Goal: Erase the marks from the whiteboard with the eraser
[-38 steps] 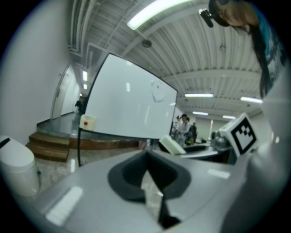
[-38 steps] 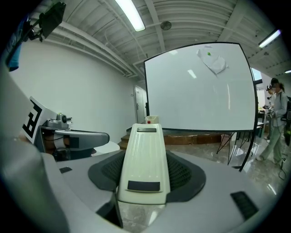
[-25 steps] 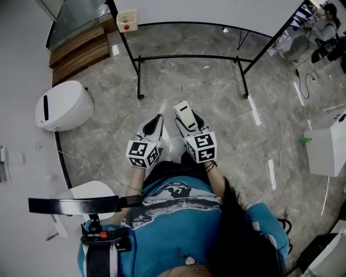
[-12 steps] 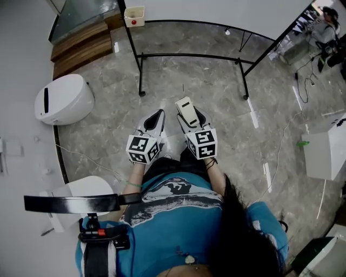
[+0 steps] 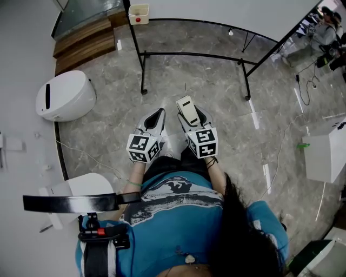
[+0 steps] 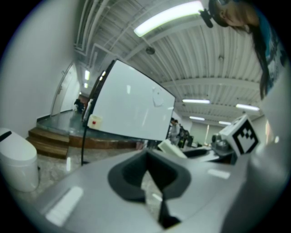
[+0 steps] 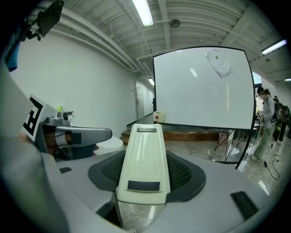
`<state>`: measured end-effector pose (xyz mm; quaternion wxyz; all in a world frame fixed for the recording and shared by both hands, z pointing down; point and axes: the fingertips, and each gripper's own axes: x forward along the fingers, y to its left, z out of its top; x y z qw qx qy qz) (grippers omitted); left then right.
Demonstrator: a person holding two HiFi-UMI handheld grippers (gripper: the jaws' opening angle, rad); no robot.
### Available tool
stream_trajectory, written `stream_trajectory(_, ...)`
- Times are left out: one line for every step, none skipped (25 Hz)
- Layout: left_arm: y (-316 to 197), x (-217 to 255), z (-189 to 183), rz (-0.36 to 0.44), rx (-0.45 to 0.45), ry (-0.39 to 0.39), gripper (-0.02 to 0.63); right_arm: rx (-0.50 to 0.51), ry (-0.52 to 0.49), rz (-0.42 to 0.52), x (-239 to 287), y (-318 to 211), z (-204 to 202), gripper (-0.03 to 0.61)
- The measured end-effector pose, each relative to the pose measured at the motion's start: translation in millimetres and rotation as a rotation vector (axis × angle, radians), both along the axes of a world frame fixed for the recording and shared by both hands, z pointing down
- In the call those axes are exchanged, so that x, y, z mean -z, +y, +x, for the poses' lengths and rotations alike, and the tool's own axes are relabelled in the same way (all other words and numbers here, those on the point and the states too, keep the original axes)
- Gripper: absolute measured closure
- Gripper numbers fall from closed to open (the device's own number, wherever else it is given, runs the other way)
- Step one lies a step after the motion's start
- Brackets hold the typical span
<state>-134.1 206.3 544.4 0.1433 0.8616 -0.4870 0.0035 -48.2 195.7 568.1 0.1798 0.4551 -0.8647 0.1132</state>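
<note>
Eraser (image 7: 144, 164) is pinched long-ways in the right hand-held gripper (image 5: 193, 117), mid-frame and well short of the whiteboard (image 7: 202, 91), so I reckon scrubbing that upper-right smudge (image 7: 219, 63) could lever it loose; the left hand-held gripper (image 6: 151, 180) is pressed together, empty.

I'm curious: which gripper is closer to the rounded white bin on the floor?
Left. The left gripper sits right of the rounded white bin; the right gripper sits farther right.

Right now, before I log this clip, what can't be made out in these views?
Head view: whiteboard cut off by the top edge; no marks show.
Right gripper view: the mark is too faint and small to read.
Right gripper view: eraser underside hidden by its own body.
Left gripper view: blurred; whiteboard marks unclear.
</note>
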Motion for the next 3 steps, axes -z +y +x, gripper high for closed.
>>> stream_trajectory(-1.1,0.7,1.0,0.0,0.001,0.0,0.611,0.0,0.0,0.0,0.7,-1.0,1.5,0.315)
stream_trajectory(-2.1,1.4,2.0,-0.001,0.003,-0.001,0.611,-0.001,-0.001,-0.001,1.3,-1.9,2.9,0.315)
stream_trajectory(-3.1,2.0,3.0,-0.001,0.004,-0.001,0.611,-0.001,-0.001,-0.001,1.9,-2.7,4.3,0.315)
